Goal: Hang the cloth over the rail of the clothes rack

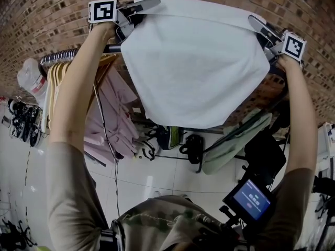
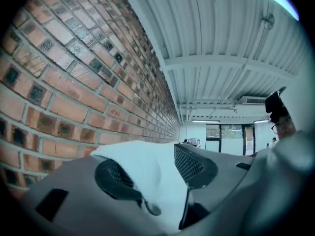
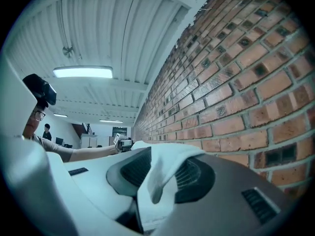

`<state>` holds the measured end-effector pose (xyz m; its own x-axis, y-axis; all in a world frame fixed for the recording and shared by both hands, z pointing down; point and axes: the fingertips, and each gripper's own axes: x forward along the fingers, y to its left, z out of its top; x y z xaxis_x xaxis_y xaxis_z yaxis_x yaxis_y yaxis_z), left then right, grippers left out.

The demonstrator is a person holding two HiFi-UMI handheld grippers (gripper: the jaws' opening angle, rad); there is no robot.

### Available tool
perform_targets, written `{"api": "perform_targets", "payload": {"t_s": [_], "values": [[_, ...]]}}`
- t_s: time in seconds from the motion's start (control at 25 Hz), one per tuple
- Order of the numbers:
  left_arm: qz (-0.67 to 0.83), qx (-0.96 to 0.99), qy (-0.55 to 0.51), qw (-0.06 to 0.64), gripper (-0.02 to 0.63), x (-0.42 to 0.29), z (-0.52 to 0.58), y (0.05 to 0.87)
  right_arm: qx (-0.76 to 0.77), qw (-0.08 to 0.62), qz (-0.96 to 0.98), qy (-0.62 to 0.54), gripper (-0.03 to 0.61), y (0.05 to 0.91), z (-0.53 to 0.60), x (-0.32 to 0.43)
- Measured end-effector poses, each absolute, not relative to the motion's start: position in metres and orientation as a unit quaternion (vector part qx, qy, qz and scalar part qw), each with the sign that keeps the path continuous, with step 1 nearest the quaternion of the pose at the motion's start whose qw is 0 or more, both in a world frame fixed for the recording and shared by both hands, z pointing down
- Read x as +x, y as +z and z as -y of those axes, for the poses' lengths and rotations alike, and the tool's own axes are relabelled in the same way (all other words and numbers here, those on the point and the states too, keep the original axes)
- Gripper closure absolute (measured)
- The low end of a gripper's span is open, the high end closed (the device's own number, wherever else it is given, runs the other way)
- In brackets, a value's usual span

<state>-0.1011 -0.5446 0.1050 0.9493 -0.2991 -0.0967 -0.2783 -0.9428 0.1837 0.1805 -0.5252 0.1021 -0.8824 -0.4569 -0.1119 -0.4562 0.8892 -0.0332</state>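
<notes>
A white cloth [image 1: 199, 67] hangs spread between my two raised grippers, in front of the brick wall and over the line of the rack's rail [image 1: 78, 54]. Most of it drops down on my side. My left gripper [image 1: 149, 5] is at the cloth's upper left corner. In the left gripper view the cloth [image 2: 147, 166] lies between the parted jaws of that gripper [image 2: 157, 173]. My right gripper [image 1: 256, 22] is at the upper right corner. In the right gripper view a fold of cloth [image 3: 167, 156] lies loose between the parted jaws of that gripper [image 3: 162, 173]. The rail under the cloth is hidden.
Wooden hangers [image 1: 60, 72] with pink garments [image 1: 112, 119] fill the rail's left part. A pale green garment [image 1: 235, 140] hangs lower right. Shoes [image 1: 21, 122] line the floor at left. Black bags [image 1: 193, 148] sit under the rack. The brick wall [image 1: 52, 14] is close behind.
</notes>
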Motion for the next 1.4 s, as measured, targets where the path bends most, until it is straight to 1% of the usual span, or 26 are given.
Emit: {"api": "perform_targets", "payload": {"t_s": [0.04, 0.08, 0.12, 0.2, 0.28, 0.32, 0.36, 0.4, 0.44, 0.52, 0.56, 0.76, 0.96, 1.16, 1.4], "values": [[0.141, 0.983, -0.059, 0.103, 0.39, -0.1, 0.545, 0.108, -0.241, 0.054, -0.969, -0.005, 0.449, 0.104, 0.527, 0.18], [0.134, 0.982, -0.053, 0.122, 0.363, -0.098, 0.545, 0.113, -0.248, 0.05, -0.967, -0.005, 0.43, 0.105, 0.53, 0.181], [0.127, 0.981, -0.045, 0.138, 0.303, -0.096, 0.544, 0.117, -0.256, 0.049, -0.965, -0.004, 0.43, 0.106, 0.532, 0.183], [0.12, 0.98, -0.032, 0.154, 0.228, -0.093, 0.542, 0.124, -0.265, 0.055, -0.963, -0.004, 0.43, 0.105, 0.535, 0.186], [0.122, 0.979, -0.032, 0.162, 0.21, -0.092, 0.544, 0.127, -0.267, 0.058, -0.962, -0.008, 0.423, 0.106, 0.537, 0.188], [0.124, 0.978, -0.036, 0.166, 0.169, -0.093, 0.545, 0.126, -0.268, 0.058, -0.962, -0.012, 0.375, 0.107, 0.538, 0.188], [0.126, 0.977, -0.04, 0.169, 0.156, -0.094, 0.546, 0.125, -0.268, 0.056, -0.962, -0.017, 0.361, 0.109, 0.539, 0.187], [0.128, 0.976, -0.042, 0.171, 0.141, -0.094, 0.548, 0.125, -0.267, 0.055, -0.962, -0.021, 0.36, 0.11, 0.539, 0.186], [0.131, 0.975, -0.043, 0.172, 0.092, -0.095, 0.549, 0.125, -0.267, 0.054, -0.962, -0.024, 0.35, 0.111, 0.539, 0.185], [0.132, 0.974, -0.044, 0.178, 0.034, -0.094, 0.55, 0.126, -0.268, 0.056, -0.961, -0.029, 0.285, 0.112, 0.54, 0.182], [0.133, 0.973, -0.04, 0.182, 0.009, -0.093, 0.55, 0.128, -0.27, 0.054, -0.961, -0.029, 0.282, 0.112, 0.541, 0.182], [0.137, 0.971, 0.015, 0.194, 0.006, -0.088, 0.548, 0.15, -0.283, 0.047, -0.958, -0.023, 0.282, 0.117, 0.543, 0.187], [0.143, 0.969, 0.042, 0.197, 0.006, -0.089, 0.547, 0.158, -0.284, 0.038, -0.958, -0.014, 0.282, 0.12, 0.538, 0.186], [0.13, 0.969, 0.085, 0.192, 0.006, -0.089, 0.539, 0.166, -0.284, 0.036, -0.958, -0.005, 0.282, 0.118, 0.533, 0.183], [0.135, 0.967, 0.138, 0.167, 0.008, -0.101, 0.538, 0.163, -0.303, 0.049, -0.952, 0.005, 0.284, 0.115, 0.528, 0.193]]}}
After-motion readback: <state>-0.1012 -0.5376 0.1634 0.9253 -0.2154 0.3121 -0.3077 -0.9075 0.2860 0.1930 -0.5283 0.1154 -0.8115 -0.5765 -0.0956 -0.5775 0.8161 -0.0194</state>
